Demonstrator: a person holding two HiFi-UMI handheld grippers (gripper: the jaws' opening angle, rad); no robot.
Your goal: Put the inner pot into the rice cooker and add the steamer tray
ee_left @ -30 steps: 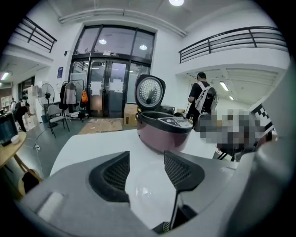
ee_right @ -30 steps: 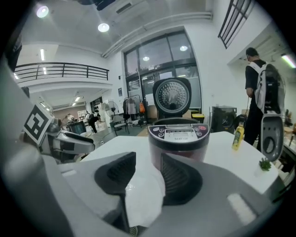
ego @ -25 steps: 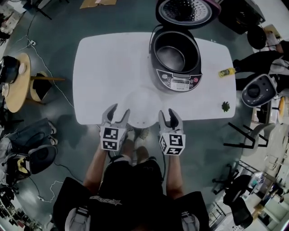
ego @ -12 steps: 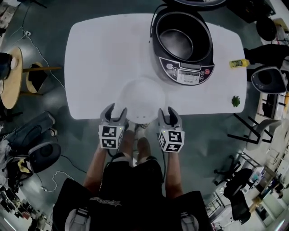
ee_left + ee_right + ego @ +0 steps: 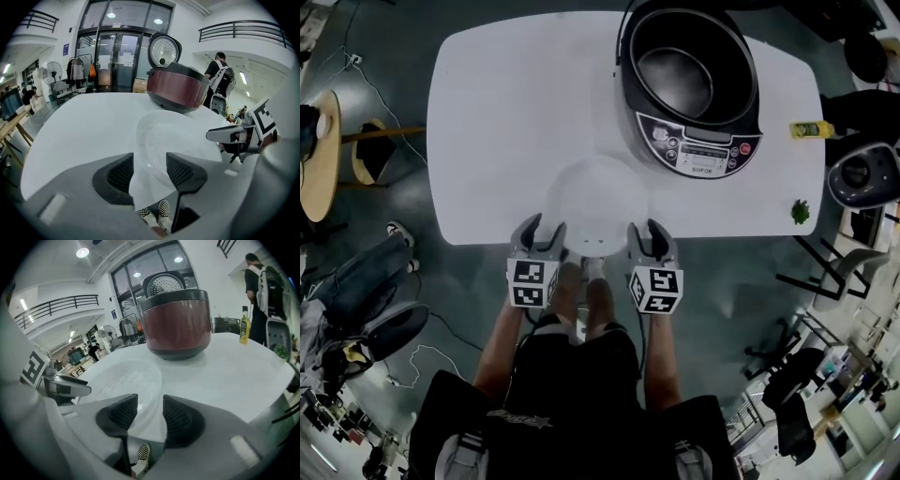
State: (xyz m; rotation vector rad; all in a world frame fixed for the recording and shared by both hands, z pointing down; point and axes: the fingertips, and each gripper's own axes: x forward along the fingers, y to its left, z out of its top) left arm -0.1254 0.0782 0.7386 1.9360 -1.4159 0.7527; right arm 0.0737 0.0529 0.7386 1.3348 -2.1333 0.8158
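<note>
moved: both grippers are coming down onto the round translucent white plastic steamer tray [image 5: 598,204] at the white table [image 5: 506,112] front edge | left gripper [image 5: 544,225], right gripper [image 5: 645,228]: jaws standing well apart, tray rim lying between, nothing pinched | grey metal inner pot [image 5: 675,80] already sitting in the open dark red rice cooker [image 5: 694,150] | risk: thin slick rim slipping out, tray tipping if one side is closing first

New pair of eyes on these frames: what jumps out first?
The dark rice cooker stands at the far right of the white table, lid up, with the inner pot already seated inside. Nearer, a pale steamer tray sits at the table's near edge. The left gripper and right gripper flank it, jaws apart, neither gripping it.
</note>
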